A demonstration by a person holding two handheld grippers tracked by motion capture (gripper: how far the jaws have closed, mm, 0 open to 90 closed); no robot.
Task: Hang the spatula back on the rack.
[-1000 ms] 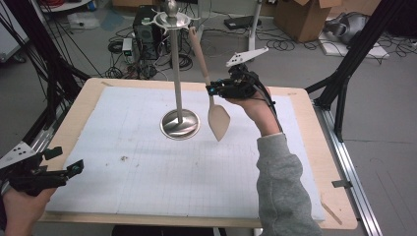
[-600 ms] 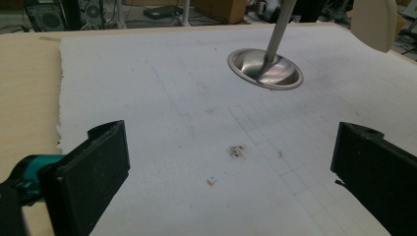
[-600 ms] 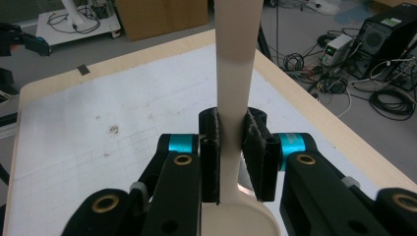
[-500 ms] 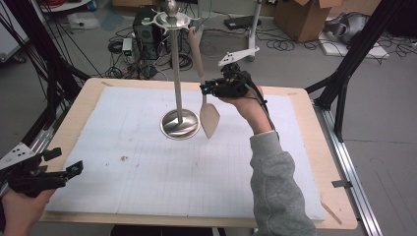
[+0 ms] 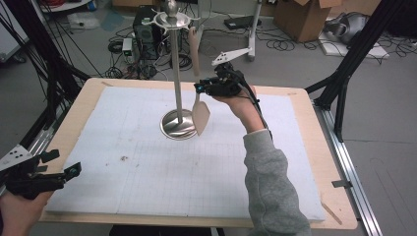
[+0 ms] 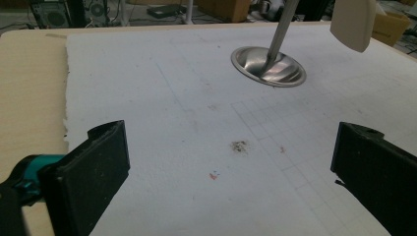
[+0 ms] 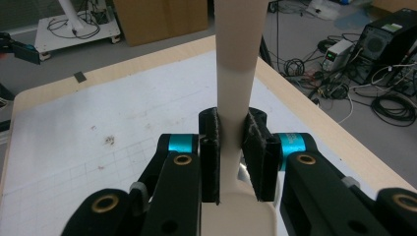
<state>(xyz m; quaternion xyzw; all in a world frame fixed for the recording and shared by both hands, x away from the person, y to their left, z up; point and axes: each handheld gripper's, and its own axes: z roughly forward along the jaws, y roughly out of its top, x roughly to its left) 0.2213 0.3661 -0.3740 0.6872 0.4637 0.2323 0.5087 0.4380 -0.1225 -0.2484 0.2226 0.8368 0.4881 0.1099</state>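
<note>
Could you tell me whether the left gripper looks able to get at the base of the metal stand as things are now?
Probably yes: the left gripper is open, holds nothing, and only bare white mat lies between it and the stand base.

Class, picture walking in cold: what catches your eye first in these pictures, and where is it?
The tall metal stand at the far middle of the white mat. Beside its base, the right hand-held gripper clamps a pale spatula, blade hanging down. The left hand-held gripper waits open at the near left corner.
</note>
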